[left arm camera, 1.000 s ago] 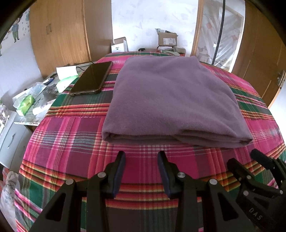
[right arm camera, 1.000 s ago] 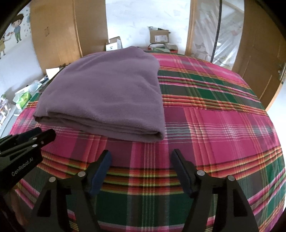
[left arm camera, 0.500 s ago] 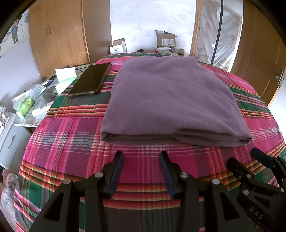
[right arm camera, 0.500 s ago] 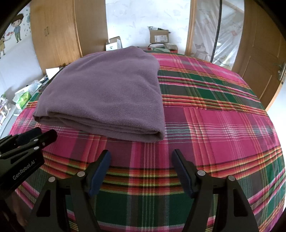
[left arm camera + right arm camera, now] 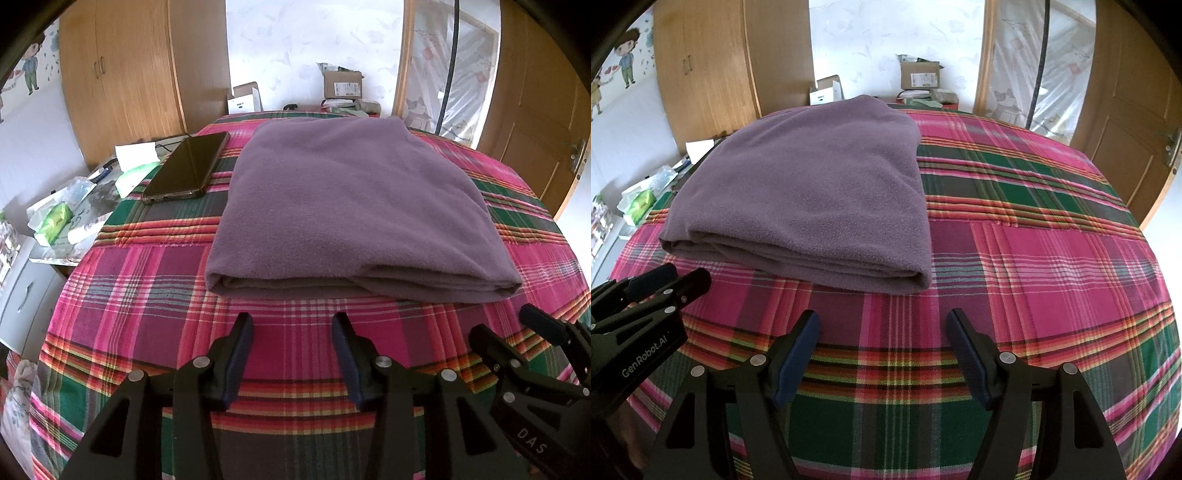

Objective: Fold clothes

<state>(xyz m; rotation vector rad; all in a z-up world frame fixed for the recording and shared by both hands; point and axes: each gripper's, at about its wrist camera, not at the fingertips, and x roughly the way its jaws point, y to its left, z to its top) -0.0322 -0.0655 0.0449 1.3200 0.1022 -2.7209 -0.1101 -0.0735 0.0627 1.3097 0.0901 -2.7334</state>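
Purple garment [image 5: 354,206] lying folded in tidy rectangle toward bed's [image 5: 147,295] left edge; folding likely finishing, further fold possibly remaining. Left gripper [image 5: 293,325] opening, nothing between jaws; right gripper [image 5: 882,321] standing spread, empty.

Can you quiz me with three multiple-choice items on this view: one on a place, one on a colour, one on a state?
1. Where does the phone lie?
A. on top of the folded garment
B. on the plaid cover, left of the garment
C. between the left gripper's jaws

2. What colour is the folded garment?
A. purple
B. yellow
C. white

3. What is the right gripper doing?
A. clamped on the garment's edge
B. open, holding nothing
C. shut on the phone

Answers:
1 B: the left wrist view shows it flat on the plaid cover beside the garment's left edge.
2 A: both views show a muted purple.
3 B: only the cover shows between its parted jaws.
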